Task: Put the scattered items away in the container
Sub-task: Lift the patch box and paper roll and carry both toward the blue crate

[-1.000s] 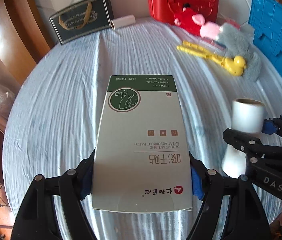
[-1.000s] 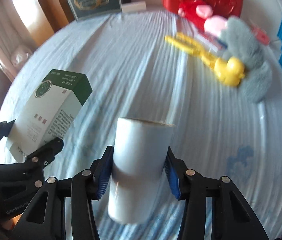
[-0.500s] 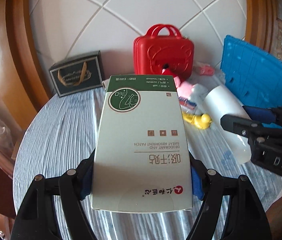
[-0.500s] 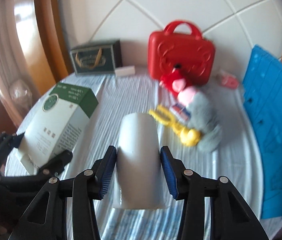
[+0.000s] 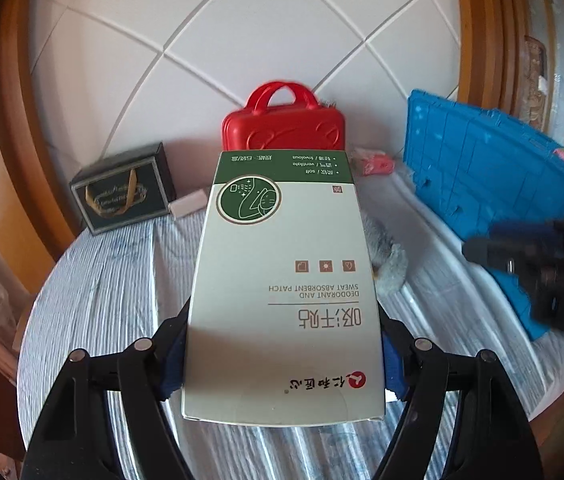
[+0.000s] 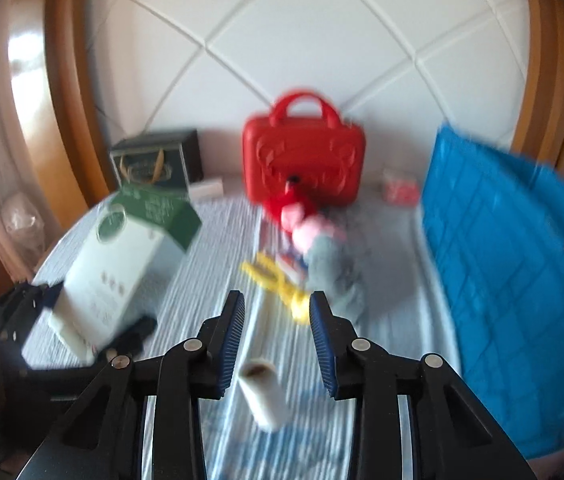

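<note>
My left tongs (image 5: 282, 344) clamp box (image 5: 286, 264) above table (image 5: 101, 280). My right tongs (image 6: 277, 300) empty, jaws narrowly apart. Roll (image 6: 262, 396) blurred, loose below them, 6 o'clock. Crate (image 6: 502, 280) at 3 o'clock.

Bright daylight falls from the left and glares off the wooden frame (image 6: 37, 80). The fisheye bends the edges into dark corners. The right wrist view is smeared with motion blur; the left stays mostly sharp.

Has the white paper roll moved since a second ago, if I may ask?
Yes: the white paper roll dropped from the right hand-held gripper onto the striped cloth, nearer than the yellow toy.
</note>
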A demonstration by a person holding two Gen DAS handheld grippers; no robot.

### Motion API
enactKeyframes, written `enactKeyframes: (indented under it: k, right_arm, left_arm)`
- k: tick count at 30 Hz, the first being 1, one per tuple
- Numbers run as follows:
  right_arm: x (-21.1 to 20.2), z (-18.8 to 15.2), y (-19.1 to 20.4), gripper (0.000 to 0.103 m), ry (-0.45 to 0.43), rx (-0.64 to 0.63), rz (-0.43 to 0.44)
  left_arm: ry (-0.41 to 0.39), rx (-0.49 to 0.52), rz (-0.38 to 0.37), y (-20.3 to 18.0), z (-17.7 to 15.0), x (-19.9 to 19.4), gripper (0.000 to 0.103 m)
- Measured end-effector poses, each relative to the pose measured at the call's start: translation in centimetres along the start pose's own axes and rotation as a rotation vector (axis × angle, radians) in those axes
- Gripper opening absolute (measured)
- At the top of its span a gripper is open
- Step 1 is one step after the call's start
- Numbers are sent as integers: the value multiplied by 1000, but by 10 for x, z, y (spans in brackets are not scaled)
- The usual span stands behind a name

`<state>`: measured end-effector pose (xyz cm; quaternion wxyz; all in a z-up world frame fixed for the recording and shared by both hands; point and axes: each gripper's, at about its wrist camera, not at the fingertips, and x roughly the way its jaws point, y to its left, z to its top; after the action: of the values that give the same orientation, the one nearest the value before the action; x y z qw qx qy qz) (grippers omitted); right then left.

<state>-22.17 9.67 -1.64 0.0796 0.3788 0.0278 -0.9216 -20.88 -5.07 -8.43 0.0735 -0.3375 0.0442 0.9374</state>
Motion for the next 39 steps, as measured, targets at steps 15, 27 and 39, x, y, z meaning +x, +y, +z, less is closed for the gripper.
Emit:
enactKeyframes:
  k: [15,27,39]
  right_arm:
    - [137,-176,-56,60,390,79,27]
    - [152,-201,-76,46,413,-123,155]
    - [77,-128,-67,46,217,-141,238]
  left_arm:
    - [383,-41,36,-60,-143,104,75]
    - [398,-143,165,-111,-168,70,75]
    - [208,-152,172,-98,-89,12,75]
